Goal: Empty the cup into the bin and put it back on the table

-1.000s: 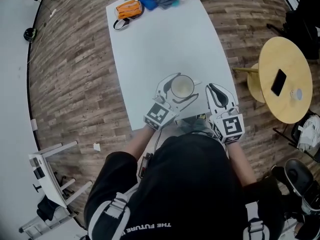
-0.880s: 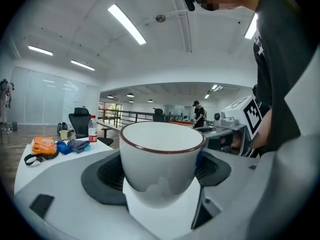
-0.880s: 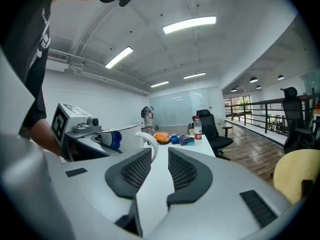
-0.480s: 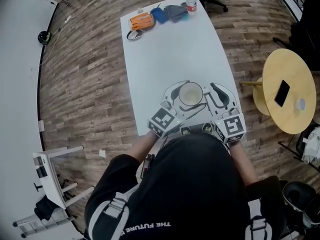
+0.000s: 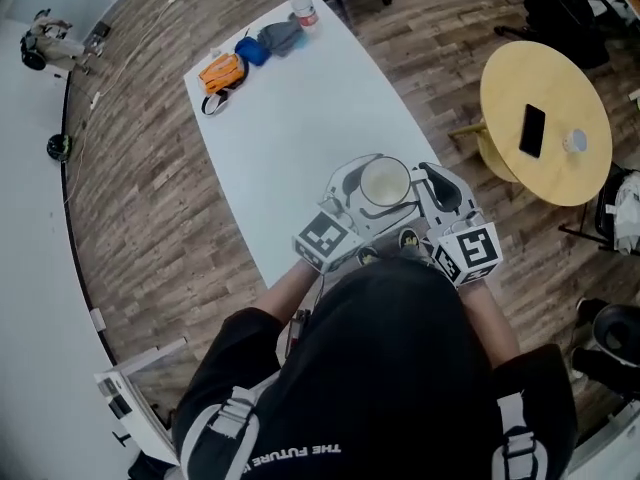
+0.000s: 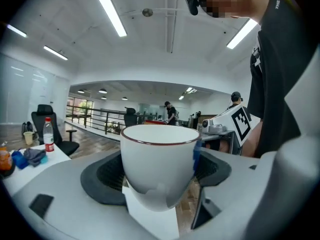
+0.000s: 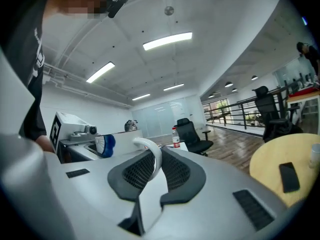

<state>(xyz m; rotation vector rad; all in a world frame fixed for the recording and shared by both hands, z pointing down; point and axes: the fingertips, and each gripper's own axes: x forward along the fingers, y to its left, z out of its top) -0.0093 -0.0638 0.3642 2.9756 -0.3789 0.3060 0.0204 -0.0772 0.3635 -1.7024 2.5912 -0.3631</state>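
Two pairs of tongs are on the one cup (image 6: 157, 159), which sits over the near right corner of the white table (image 5: 290, 118), just in front of the person. The left tongs (image 5: 372, 186) are clamped across the round body, a dark pad on either side. The right tongs (image 7: 152, 166) are closing on the handle (image 7: 151, 154), which stands between their ribbed pads and looks to touch both. I cannot tell whether the base rests on the table or hangs just above it.

The cup looks like glazed white ceramic with a thin dark line round the rim (image 6: 160, 134). I judge it stiff, moderately heavy for its size, smooth enough to slip, and liable to chip or break if dropped on the wood floor (image 5: 150, 168). The body narrows towards the foot, so a squeeze low down would tend to push it upward out of the pads. The widest part, where the left pads sit, seems the safer hold. The handle is a thin loop, good for steering the tilt but poor for carrying the whole weight.

What is inside cannot be made out from above, and no bin shows in any view.
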